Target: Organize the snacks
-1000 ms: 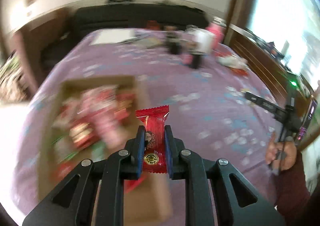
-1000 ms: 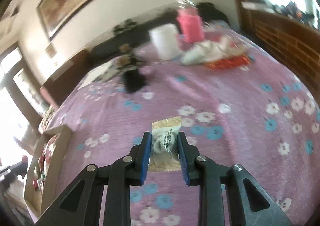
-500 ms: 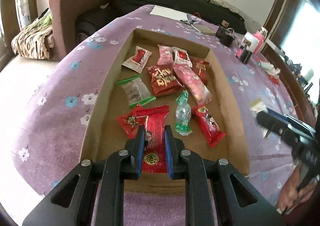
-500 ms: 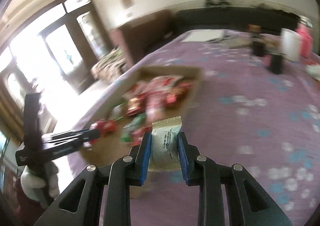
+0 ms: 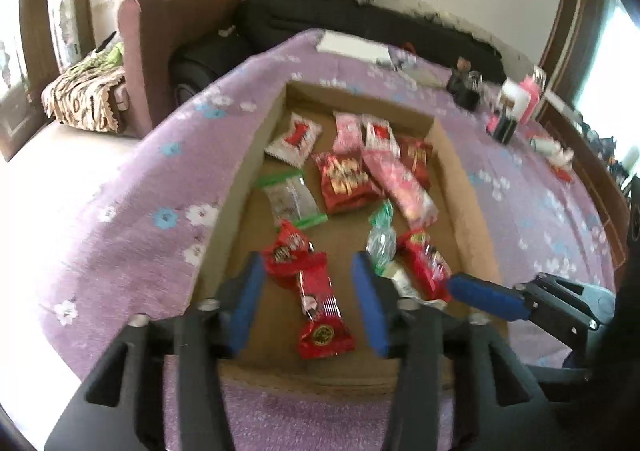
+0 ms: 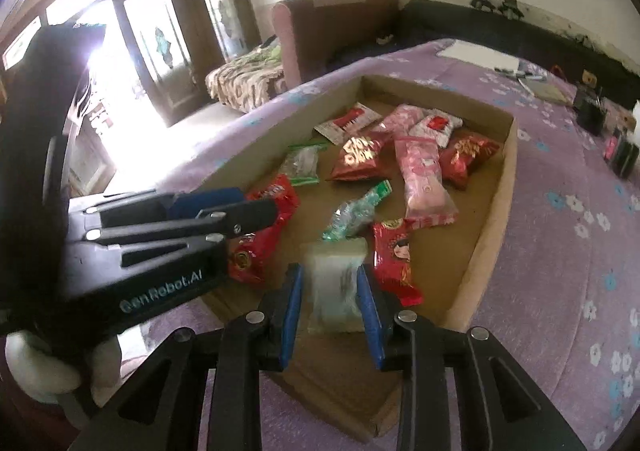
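A shallow cardboard box (image 5: 460,187) on the purple flowered cloth holds several snack packets. My left gripper (image 5: 308,299) is open over the box's near end; a red packet (image 5: 320,311) lies loose between its fingers. My right gripper (image 6: 330,299) holds a pale white-green packet (image 6: 336,287) between its blue pads, jaws slightly parted, over the near end of the box (image 6: 496,187). The right gripper shows in the left wrist view (image 5: 492,297), and the left gripper in the right wrist view (image 6: 224,215).
Beyond the box stand a white sheet (image 5: 352,45), dark small items (image 5: 464,85) and a pink container (image 5: 524,99) on the cloth. A brown armchair (image 5: 172,31) and black sofa (image 5: 360,23) stand behind. A wooden rail (image 5: 592,171) runs along the right.
My left gripper has opened and let go of the red packet, which now lies in the box. My right gripper has moved over the box's near end with its pale packet, jaws loosening.
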Motion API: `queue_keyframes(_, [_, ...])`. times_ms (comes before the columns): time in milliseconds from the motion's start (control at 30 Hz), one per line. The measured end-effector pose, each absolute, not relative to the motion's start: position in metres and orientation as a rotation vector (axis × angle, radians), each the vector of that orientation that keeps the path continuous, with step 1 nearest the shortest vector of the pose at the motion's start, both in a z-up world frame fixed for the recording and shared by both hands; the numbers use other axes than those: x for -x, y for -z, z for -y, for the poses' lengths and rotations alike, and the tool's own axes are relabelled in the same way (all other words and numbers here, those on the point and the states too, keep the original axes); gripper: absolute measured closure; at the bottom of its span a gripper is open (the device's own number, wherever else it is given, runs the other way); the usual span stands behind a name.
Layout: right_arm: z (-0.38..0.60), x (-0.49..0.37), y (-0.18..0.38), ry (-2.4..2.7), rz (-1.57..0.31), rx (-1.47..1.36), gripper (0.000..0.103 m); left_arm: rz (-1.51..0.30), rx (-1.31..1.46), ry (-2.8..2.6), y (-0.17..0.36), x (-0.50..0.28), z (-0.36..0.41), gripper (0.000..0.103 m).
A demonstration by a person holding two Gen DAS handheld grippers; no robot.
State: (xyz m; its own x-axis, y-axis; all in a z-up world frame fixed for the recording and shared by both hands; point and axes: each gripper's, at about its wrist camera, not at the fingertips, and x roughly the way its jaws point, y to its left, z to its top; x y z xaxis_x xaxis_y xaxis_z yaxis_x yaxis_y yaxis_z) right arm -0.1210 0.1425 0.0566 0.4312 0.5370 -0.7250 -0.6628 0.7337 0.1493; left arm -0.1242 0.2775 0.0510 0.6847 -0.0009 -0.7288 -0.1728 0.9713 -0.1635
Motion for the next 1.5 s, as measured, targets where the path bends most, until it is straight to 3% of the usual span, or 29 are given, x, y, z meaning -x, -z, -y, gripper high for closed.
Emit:
queue_keyframes(100, [-0.130, 0.122, -0.072, -0.751, -0.787, 0.138, 0.050, -0.771, 0.250, -0.109, -0.064, 0.130, -0.280, 0.051])
queue_keyframes(233, [-0.100, 0.116, -0.091, -0.703, -0.744, 0.084, 0.045, -0.726, 0.265, -0.112, -0.078, 0.137, -0.273, 0.040])
queue_keyframes(300, [-0.077, 0.107, -0.095, -0.645, -0.745, 0.051, 0.040, -0.703, 0.256, -0.093, -0.085, 0.139, -0.263, 0.040])
queue_keyframes(367, [-0.055, 0.099, -0.097, -0.588, -0.750, 0.025, 0.039, -0.689, 0.231, -0.057, -0.093, 0.138, -0.247, 0.040])
queue_keyframes(500, [0.001, 0.079, -0.096, -0.429, -0.765, -0.023, 0.038, -0.690, 0.179, 0.036, -0.104, 0.130, -0.208, 0.026])
queue_keyframes(667, [0.077, 0.057, -0.081, -0.223, -0.823, -0.083, 0.033, -0.725, 0.119, 0.189, -0.108, 0.113, -0.143, 0.026])
queue_keyframes(967, [0.151, 0.038, -0.031, -0.036, -0.927, -0.128, 0.032, -0.835, 0.056, 0.306, -0.078, 0.069, -0.041, 0.027])
queue_keyframes(1300, [0.163, 0.027, -0.019, 0.037, -0.922, -0.110, 0.027, -0.975, 0.084, 0.222, -0.015, 0.017, -0.022, 0.027])
queue_keyframes(1500, [0.156, 0.018, -0.018, 0.052, -0.935, -0.077, 0.019, -0.938, 0.058, 0.179, -0.015, 0.012, -0.017, 0.027])
